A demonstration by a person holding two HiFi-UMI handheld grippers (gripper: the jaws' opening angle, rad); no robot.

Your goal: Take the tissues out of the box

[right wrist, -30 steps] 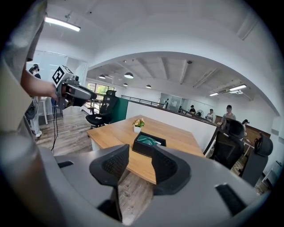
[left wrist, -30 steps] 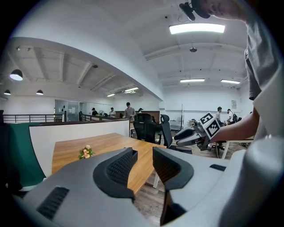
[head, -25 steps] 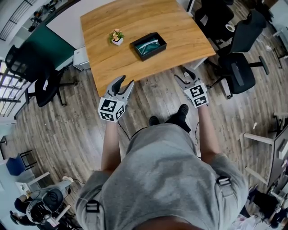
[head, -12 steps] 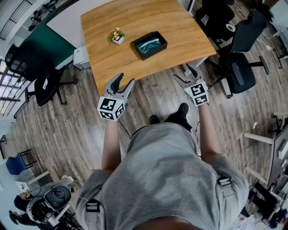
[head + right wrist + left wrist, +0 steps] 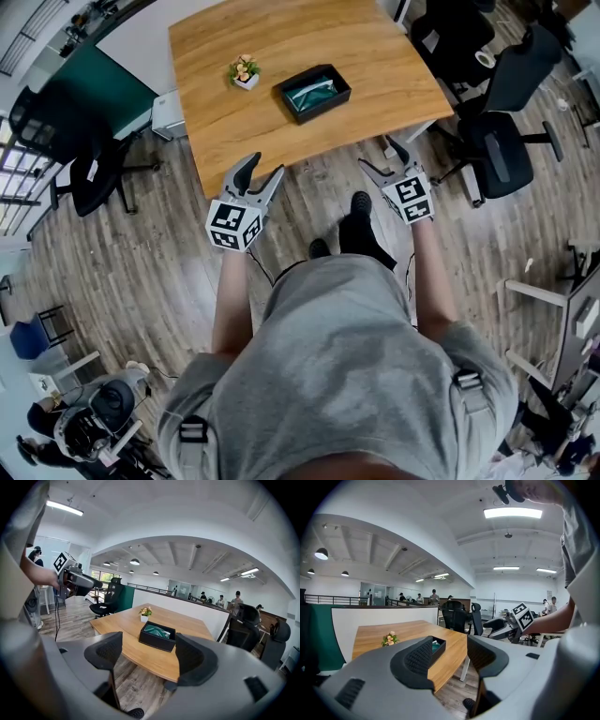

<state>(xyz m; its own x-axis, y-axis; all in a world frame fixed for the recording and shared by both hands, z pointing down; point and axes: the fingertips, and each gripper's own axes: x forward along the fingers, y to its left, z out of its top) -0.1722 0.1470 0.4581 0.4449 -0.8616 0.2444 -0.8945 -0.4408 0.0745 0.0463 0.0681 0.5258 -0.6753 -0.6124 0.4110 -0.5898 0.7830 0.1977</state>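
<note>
Wooden table [image 5: 281, 47] carries a black box [image 5: 325, 110] near its middle, and the teal tissues [image 5: 312, 92] lie inside this box. A small flower pot [image 5: 244, 75] also stands on the table, more to its left side. We hold the left claw [image 5: 263, 169] and the right claw [image 5: 380, 156] off the near edge of the table, above the floor. Both claws are opening their jaws, with nothing between them.

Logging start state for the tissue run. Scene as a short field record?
table: wooden, near edge ahead of both grippers
box: black, open top, on table
tissue pack: teal, inside box
plant: small pot, left of box, apart from it
left gripper: in air short of table, jaws opening, nothing between
right gripper: same, jaws opening, nothing between
</note>
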